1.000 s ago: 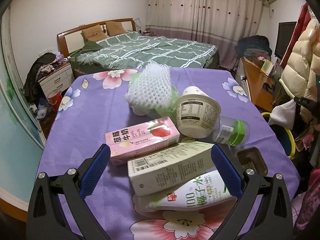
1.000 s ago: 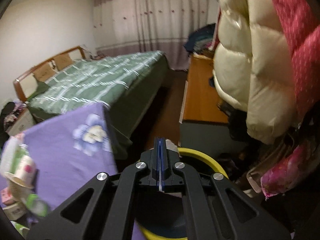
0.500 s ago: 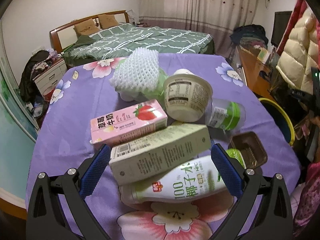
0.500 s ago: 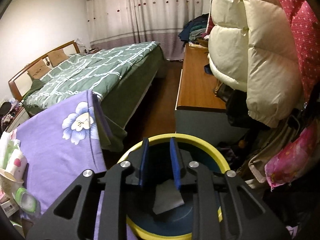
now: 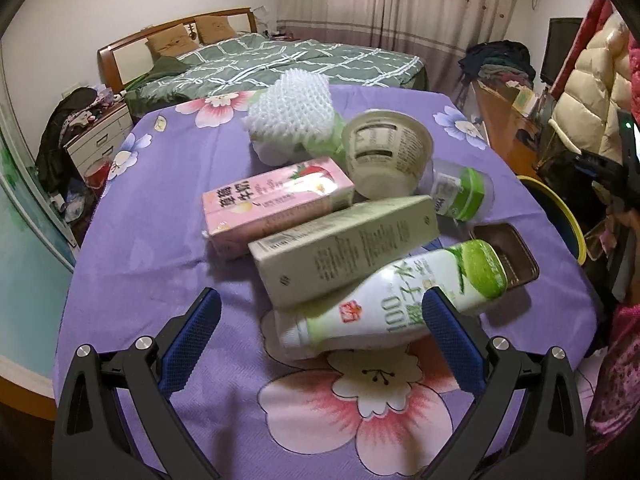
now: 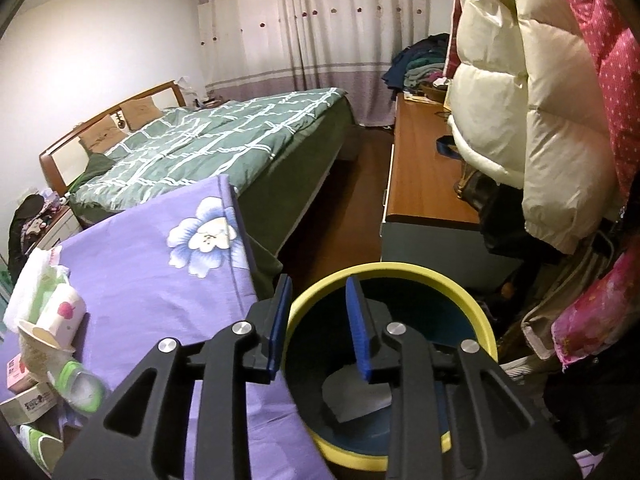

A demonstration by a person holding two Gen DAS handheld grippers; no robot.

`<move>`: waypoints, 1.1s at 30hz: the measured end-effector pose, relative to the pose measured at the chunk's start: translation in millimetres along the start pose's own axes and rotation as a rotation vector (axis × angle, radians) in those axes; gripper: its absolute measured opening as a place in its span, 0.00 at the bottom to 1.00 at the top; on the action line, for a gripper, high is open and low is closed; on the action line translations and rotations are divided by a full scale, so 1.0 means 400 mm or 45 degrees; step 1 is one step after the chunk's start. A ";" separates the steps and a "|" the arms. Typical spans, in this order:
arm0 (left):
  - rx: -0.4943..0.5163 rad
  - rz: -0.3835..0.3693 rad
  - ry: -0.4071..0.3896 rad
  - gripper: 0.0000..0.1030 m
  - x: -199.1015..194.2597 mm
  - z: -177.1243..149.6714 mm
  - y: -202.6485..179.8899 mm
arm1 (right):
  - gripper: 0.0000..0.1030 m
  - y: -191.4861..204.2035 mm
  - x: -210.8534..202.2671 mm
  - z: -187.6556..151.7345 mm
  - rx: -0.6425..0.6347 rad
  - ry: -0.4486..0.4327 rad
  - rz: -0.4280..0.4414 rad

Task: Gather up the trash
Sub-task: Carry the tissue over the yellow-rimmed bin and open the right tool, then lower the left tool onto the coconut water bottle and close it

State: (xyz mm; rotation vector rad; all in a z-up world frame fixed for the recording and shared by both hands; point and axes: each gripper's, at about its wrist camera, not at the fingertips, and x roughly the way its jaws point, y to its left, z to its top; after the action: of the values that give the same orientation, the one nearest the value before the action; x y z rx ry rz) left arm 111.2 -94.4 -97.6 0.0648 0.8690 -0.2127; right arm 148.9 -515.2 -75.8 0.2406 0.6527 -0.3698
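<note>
Over the yellow-rimmed bin (image 6: 400,276) right of the table (image 5: 132,248), the right gripper (image 6: 318,320) hangs with fingers narrowly parted and empty. Near the trash pile, the left gripper (image 5: 320,336) spreads wide around the bottle (image 5: 396,300), not touching.

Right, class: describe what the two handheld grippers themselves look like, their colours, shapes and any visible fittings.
Both look alike. The left gripper has a matte black frame with triangular cut-outs, silver round screw heads at the joints, and blue textured pads lining its jaws. The right gripper shows the same black frame, silver screws and thin blue pads. No cables, markings or sleeves are visible.
</note>
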 end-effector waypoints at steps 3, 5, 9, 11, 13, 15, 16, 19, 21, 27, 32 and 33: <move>-0.030 -0.011 0.016 0.96 0.007 0.014 0.013 | 0.31 0.001 -0.011 0.000 0.000 -0.011 0.005; -0.057 -0.045 0.029 0.96 0.014 0.025 0.013 | 0.31 0.000 -0.015 0.001 0.004 -0.012 0.009; -0.071 -0.029 0.024 0.96 0.029 0.056 0.019 | 0.31 0.003 -0.020 -0.001 0.001 -0.014 0.021; -0.066 0.018 0.009 0.96 0.033 0.078 0.034 | 0.31 0.006 -0.019 -0.002 -0.002 -0.014 0.027; -0.053 0.023 -0.003 0.96 0.036 0.101 0.058 | 0.31 0.006 -0.017 -0.003 0.000 -0.013 0.033; -0.044 0.024 0.000 0.96 0.043 0.114 0.081 | 0.31 0.004 -0.010 -0.003 0.007 -0.008 0.037; -0.039 0.019 0.004 0.96 0.047 0.119 0.090 | 0.31 0.004 -0.006 -0.003 0.009 -0.003 0.038; -0.049 0.022 0.039 0.95 0.064 0.126 0.121 | 0.31 0.011 0.003 -0.007 0.006 0.009 0.045; -0.062 -0.030 0.060 0.94 0.061 0.112 0.121 | 0.31 0.014 0.003 -0.009 0.003 0.010 0.050; -0.069 -0.250 0.159 0.94 0.065 0.059 0.070 | 0.31 0.034 0.002 -0.013 -0.008 0.009 0.062; -0.034 -0.264 0.170 0.93 0.082 0.057 -0.002 | 0.31 0.046 -0.012 -0.018 -0.017 0.001 0.080; -0.048 -0.235 0.169 0.93 0.085 0.058 -0.007 | 0.31 0.045 -0.015 -0.019 -0.015 0.000 0.082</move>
State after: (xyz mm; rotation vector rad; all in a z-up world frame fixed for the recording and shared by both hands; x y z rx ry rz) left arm 149.1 -105.9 -108.4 -0.0369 1.0119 -0.3682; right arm 147.7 -494.9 -76.1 0.2496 0.6454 -0.3044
